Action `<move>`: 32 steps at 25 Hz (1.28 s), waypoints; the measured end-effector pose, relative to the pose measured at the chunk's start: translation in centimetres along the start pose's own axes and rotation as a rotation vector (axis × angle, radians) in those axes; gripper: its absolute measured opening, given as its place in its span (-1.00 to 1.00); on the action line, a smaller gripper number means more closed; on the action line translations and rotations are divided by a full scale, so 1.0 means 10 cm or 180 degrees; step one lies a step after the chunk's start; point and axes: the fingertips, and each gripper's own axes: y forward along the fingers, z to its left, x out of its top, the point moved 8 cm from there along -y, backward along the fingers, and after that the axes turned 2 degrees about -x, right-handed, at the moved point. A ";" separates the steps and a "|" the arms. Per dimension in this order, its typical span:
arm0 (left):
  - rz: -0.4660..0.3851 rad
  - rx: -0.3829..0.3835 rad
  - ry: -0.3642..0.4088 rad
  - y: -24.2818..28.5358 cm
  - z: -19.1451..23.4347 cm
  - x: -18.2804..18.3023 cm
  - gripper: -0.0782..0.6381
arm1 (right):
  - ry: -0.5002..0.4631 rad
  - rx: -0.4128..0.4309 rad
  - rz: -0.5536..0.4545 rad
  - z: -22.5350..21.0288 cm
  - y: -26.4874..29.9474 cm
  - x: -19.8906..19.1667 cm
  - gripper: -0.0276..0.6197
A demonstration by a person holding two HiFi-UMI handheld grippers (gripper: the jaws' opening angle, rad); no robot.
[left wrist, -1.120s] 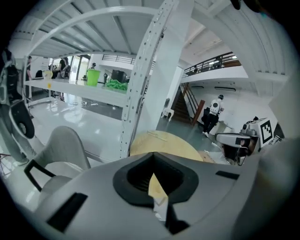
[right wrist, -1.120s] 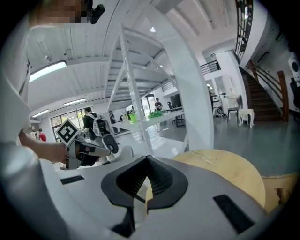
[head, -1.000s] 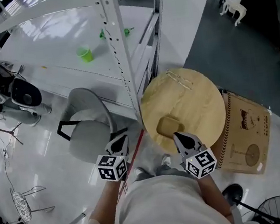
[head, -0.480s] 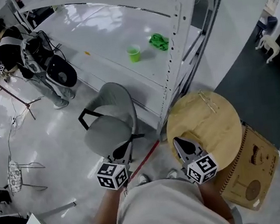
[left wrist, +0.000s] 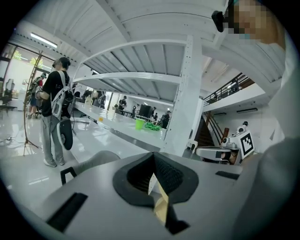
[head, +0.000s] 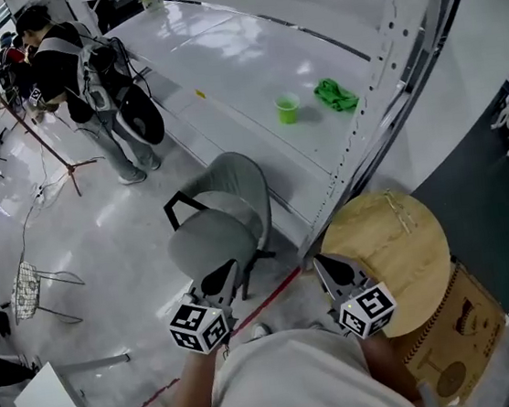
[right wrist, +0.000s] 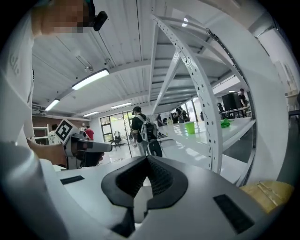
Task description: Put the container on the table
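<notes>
A small green cup point(head: 288, 108) stands upright on the long white shelf table point(head: 220, 73), next to a crumpled green cloth point(head: 337, 96). The cup also shows far off in the left gripper view point(left wrist: 139, 124) and in the right gripper view point(right wrist: 189, 127). Both grippers are held close to my chest, pointing roughly level and well short of the shelf. My left gripper point(head: 224, 279) hangs above the grey chair point(head: 216, 226), jaws shut and holding nothing point(left wrist: 153, 158). My right gripper point(head: 325, 266) is at the round wooden table's point(head: 397, 240) left edge, jaws closed together and empty point(right wrist: 147, 159).
White perforated shelf posts point(head: 392, 52) rise between me and the white table. A person with a backpack point(head: 81, 67) stands at the far left by stands and cables. A brown board point(head: 456, 348) lies under the wooden table. A red line point(head: 266, 296) marks the floor.
Both grippers have risen and swung left, off the round wooden table toward the chair. The shelf with the cup has come further into view. A tan object on the wooden table is out of sight.
</notes>
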 end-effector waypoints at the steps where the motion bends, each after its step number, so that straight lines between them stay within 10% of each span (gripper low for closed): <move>1: -0.0028 0.0020 -0.0019 -0.03 0.02 0.01 -0.74 | -0.0010 0.0035 0.0000 0.01 0.03 0.01 -0.83; 32: 0.0022 -0.0090 -0.0074 0.10 -0.05 -0.05 -0.74 | -0.0119 -0.0101 0.0052 -0.04 -0.09 -0.03 -0.83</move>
